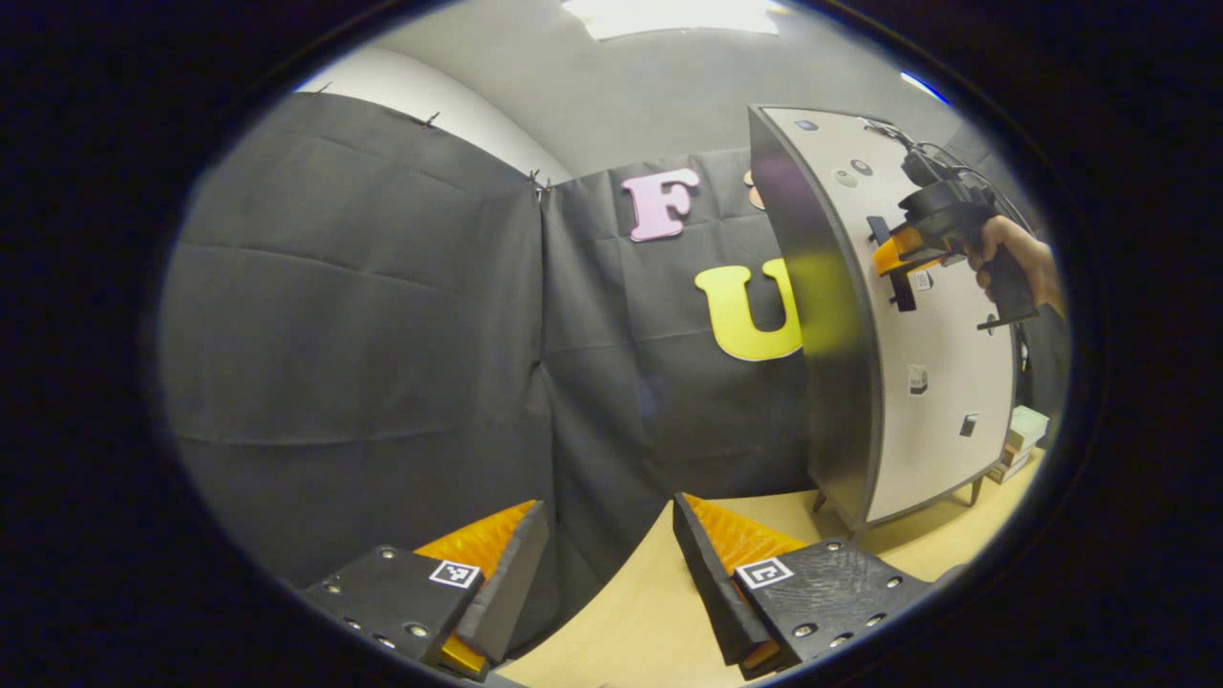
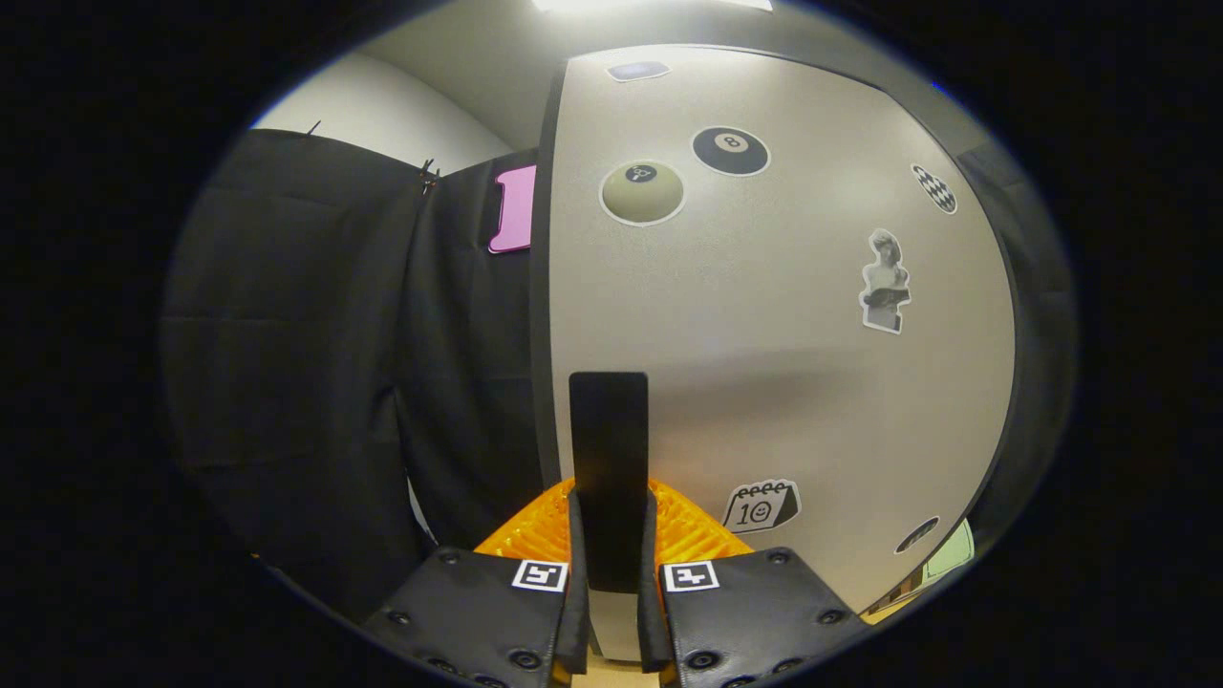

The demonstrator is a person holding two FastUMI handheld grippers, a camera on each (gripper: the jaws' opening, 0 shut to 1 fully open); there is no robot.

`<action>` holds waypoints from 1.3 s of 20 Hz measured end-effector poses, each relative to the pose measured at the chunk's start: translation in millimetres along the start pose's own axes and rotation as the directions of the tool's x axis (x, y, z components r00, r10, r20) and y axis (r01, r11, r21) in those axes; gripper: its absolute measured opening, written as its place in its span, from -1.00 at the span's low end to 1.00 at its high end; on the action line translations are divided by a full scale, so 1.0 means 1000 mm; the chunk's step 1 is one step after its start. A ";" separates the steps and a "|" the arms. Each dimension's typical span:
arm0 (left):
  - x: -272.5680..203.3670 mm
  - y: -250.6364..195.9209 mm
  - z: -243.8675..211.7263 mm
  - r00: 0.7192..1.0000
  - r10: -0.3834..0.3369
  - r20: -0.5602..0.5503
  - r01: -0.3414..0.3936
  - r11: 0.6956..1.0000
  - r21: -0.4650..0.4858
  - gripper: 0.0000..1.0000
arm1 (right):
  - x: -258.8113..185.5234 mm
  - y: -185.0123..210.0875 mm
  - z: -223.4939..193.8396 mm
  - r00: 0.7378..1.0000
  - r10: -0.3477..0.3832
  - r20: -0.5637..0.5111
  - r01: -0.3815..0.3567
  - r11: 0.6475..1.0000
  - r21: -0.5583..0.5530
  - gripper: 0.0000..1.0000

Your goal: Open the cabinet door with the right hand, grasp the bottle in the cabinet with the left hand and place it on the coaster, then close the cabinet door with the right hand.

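Cabinet [image 1: 908, 315]: one, standing at the right of the left gripper view on a pale wooden surface [image 1: 631, 612]; light grey cabinet door [image 2: 764, 363] with dark edges, shut as far as can be seen. Two short legs visible at its base; the rest are hidden.

Door handle [image 2: 608, 459]: one, a black upright bar at lower centre of the right gripper view.

Stickers on the door, right gripper view: seven counted, among them two billiard balls [image 2: 731, 151] at the top, one statue figure [image 2: 884, 282] at right and one calendar [image 2: 760, 505] low down. Those at the rim are too small or cut off to make out.

Right hand-held gripper [image 2: 608, 564]: fingers pressed against both sides of the door handle, pinching it. Seen also at the upper right of the left gripper view, held by a hand [image 1: 1018, 253].

Left hand-held gripper [image 1: 607, 564]: fingers spread, nothing between them, at the bottom of the left gripper view above the surface edge.

Small boxes [image 1: 1022, 440]: a stack at the far right beyond the cabinet, partly cut off, count uncertain.
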State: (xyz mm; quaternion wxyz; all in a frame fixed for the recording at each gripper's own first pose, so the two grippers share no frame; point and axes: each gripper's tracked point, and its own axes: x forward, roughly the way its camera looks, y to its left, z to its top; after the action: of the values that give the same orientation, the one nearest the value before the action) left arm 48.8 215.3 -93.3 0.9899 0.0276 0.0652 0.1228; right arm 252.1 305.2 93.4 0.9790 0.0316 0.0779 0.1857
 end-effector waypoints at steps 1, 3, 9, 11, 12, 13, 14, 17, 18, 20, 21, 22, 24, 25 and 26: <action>0.002 -0.005 0.001 1.000 -0.011 0.000 0.011 1.000 -0.002 0.63 | -0.004 0.001 -0.001 1.000 0.016 -0.007 -0.015 1.000 0.015 -0.55; -0.002 -0.014 0.004 0.999 -0.033 0.000 0.033 0.999 0.003 0.63 | -0.010 0.000 -0.002 0.998 0.052 -0.021 -0.050 0.997 0.063 -0.61; -0.006 -0.049 0.026 0.995 -0.090 0.037 0.089 0.996 0.029 0.63 | -0.033 -0.006 -0.003 0.990 0.142 -0.005 -0.142 0.989 0.043 -0.55; -0.007 -0.070 0.032 0.994 -0.099 0.047 0.098 0.995 0.013 0.63 | -0.042 -0.009 -0.002 0.981 0.193 -0.002 -0.193 0.980 0.044 -0.48; -0.007 -0.082 0.036 0.993 -0.111 0.052 0.111 0.994 0.004 0.59 | -0.045 -0.012 -0.002 0.976 0.216 -0.002 -0.215 0.976 0.041 -0.61; -0.008 -0.095 0.039 0.991 -0.122 0.048 0.122 0.993 0.005 0.59 | -0.047 -0.013 -0.003 0.972 0.235 0.000 -0.234 0.971 0.037 -0.61; -0.008 -0.106 0.041 0.991 -0.127 0.042 0.126 0.992 0.013 0.59 | -0.049 -0.014 -0.002 0.968 0.251 -0.002 -0.250 0.968 0.033 -0.61; -0.014 -0.140 0.056 0.985 -0.159 0.065 0.157 0.987 0.030 0.66 | -0.054 -0.019 -0.004 0.955 0.297 -0.011 -0.297 0.955 0.018 -0.55; -0.017 -0.151 0.061 0.983 -0.167 0.071 0.165 0.986 0.037 0.63 | -0.058 -0.021 -0.003 0.949 0.315 -0.004 -0.315 0.949 0.012 -0.55; -0.024 -0.171 0.069 0.980 -0.180 0.086 0.177 0.983 0.040 0.63 | -0.066 -0.026 -0.003 0.936 0.352 0.015 -0.352 0.936 0.007 -0.55; -0.027 -0.179 0.071 0.978 -0.188 0.091 0.185 0.982 0.038 0.63 | -0.069 -0.029 -0.004 0.929 0.370 0.022 -0.370 0.929 0.008 -0.55; -0.028 -0.189 0.072 0.977 -0.194 0.090 0.191 0.981 0.036 0.67 | -0.073 -0.032 -0.004 0.922 0.386 0.024 -0.386 0.922 0.008 -0.61; -0.025 -0.211 0.073 0.974 -0.213 0.081 0.211 0.977 0.035 0.59 | -0.074 -0.038 -0.004 0.911 0.410 0.027 -0.411 0.912 0.003 -0.55; -0.022 -0.221 0.073 0.971 -0.223 0.080 0.221 0.975 0.035 0.59 | -0.076 -0.040 -0.005 0.907 0.420 0.026 -0.420 0.908 -0.004 -0.55; -0.021 -0.232 0.076 0.969 -0.233 0.081 0.231 0.972 0.035 0.59 | -0.078 -0.044 -0.004 0.905 0.424 0.031 -0.424 0.905 -0.008 -0.61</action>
State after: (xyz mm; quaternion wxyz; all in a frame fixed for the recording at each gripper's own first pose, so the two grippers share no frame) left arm 94.2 -17.4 -32.3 0.9989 0.0374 0.0277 0.0042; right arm 195.3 235.8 96.6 0.9164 0.0502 0.0532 0.3936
